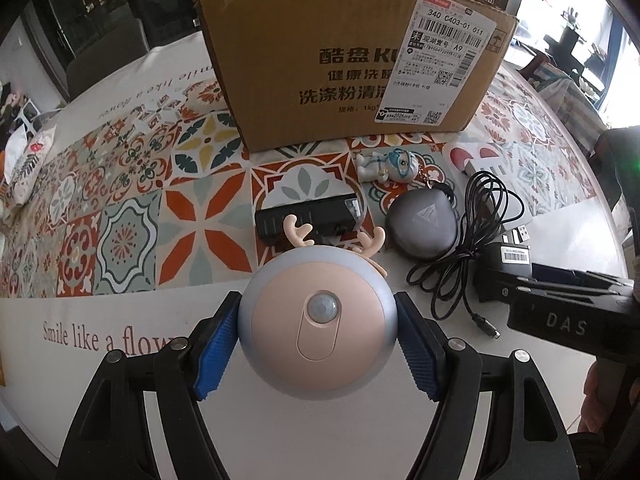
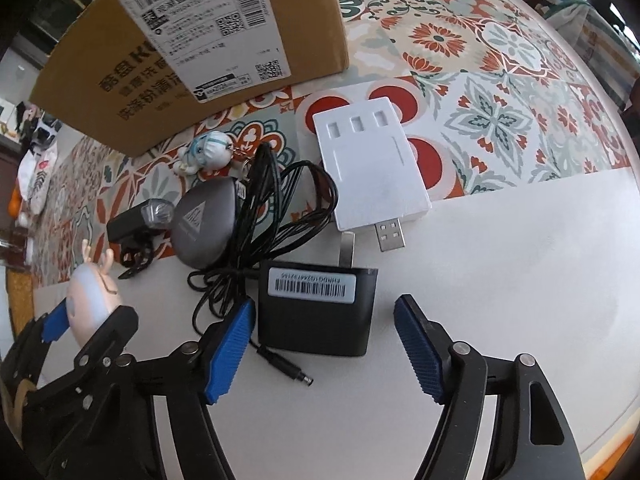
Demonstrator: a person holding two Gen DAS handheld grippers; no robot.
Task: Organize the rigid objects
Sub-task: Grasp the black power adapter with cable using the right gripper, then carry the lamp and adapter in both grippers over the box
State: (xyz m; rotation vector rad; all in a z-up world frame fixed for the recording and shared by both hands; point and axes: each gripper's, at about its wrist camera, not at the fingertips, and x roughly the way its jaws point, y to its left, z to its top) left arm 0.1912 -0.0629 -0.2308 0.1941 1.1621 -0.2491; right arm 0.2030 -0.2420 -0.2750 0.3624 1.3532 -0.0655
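Note:
My left gripper [image 1: 318, 330] is shut on a round pink and silver deer night light [image 1: 318, 320] with antlers; it also shows in the right wrist view [image 2: 94, 296]. My right gripper [image 2: 324, 340] is open, its pads on either side of a black power adapter [image 2: 318, 308] with a barcode label and a coiled black cable [image 2: 280, 208]. Behind lie a grey rounded pouch [image 2: 202, 222], a black bike light [image 2: 138, 222], a small astronaut keychain figure [image 2: 208, 152] and a white USB hub [image 2: 370, 164]. A cardboard box [image 1: 352, 56] stands at the back.
The table carries a patterned tile-print cloth [image 1: 132, 200] with a white border near me. A white bag [image 1: 24, 160] lies at the far left. The right gripper's body [image 1: 572, 316] sits over the adapter in the left wrist view.

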